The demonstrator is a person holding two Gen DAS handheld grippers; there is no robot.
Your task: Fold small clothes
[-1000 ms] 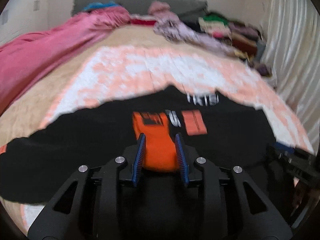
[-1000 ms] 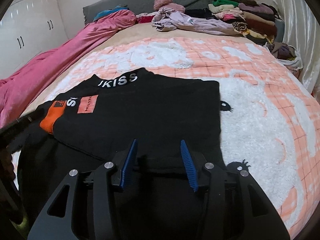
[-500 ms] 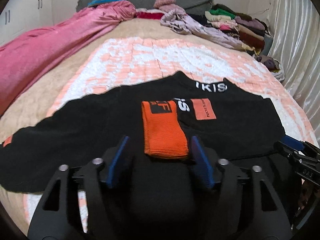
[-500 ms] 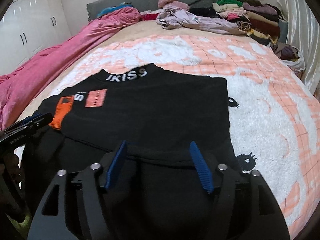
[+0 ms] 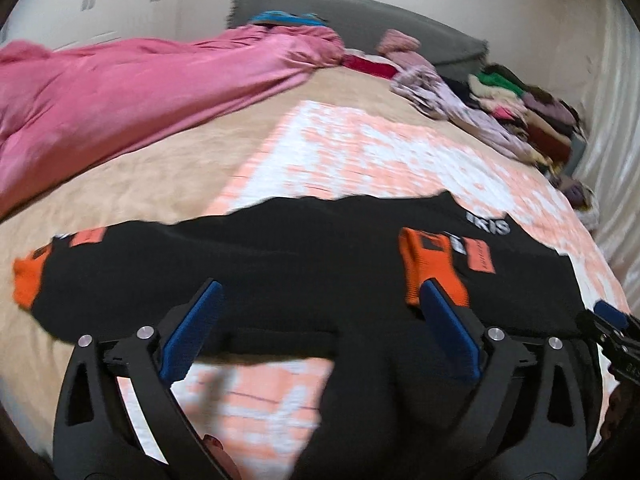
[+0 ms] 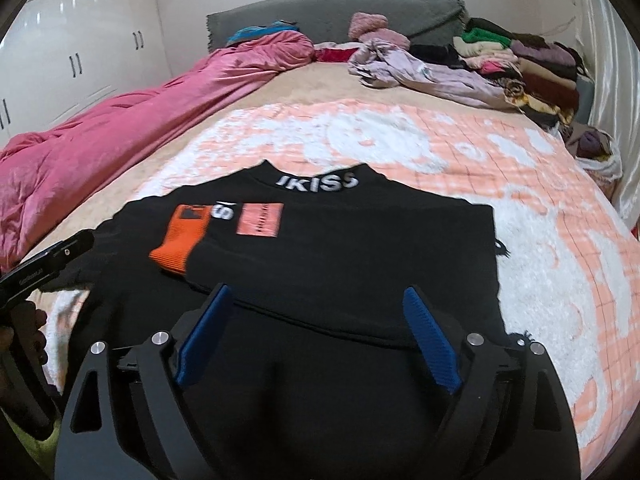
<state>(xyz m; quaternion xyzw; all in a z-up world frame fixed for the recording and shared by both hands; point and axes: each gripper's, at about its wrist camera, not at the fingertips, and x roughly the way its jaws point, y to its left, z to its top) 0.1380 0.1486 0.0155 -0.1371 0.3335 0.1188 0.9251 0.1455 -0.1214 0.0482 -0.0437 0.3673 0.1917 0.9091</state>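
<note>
A black sweatshirt [image 6: 340,256] with white collar letters and orange cuffs lies on the bed. One sleeve is folded across the chest, its orange cuff [image 6: 180,244] beside an orange patch. In the left wrist view the sweatshirt [image 5: 280,264] shows that folded cuff [image 5: 434,266] and the other sleeve stretched out left, ending in an orange cuff [image 5: 28,280]. My left gripper [image 5: 320,304] is open and empty above the hem. My right gripper [image 6: 316,304] is open and empty over the lower hem.
The bed has a peach and white blanket [image 6: 560,240]. A pink duvet [image 6: 120,128] lies along the left side. Heaps of clothes [image 6: 500,64] sit at the back right. A white curtain [image 6: 616,60] hangs at the right.
My left gripper let go of the orange cuff, opened wide and swung left, so the outstretched left sleeve shows. My right gripper opened wider and drew back a little.
</note>
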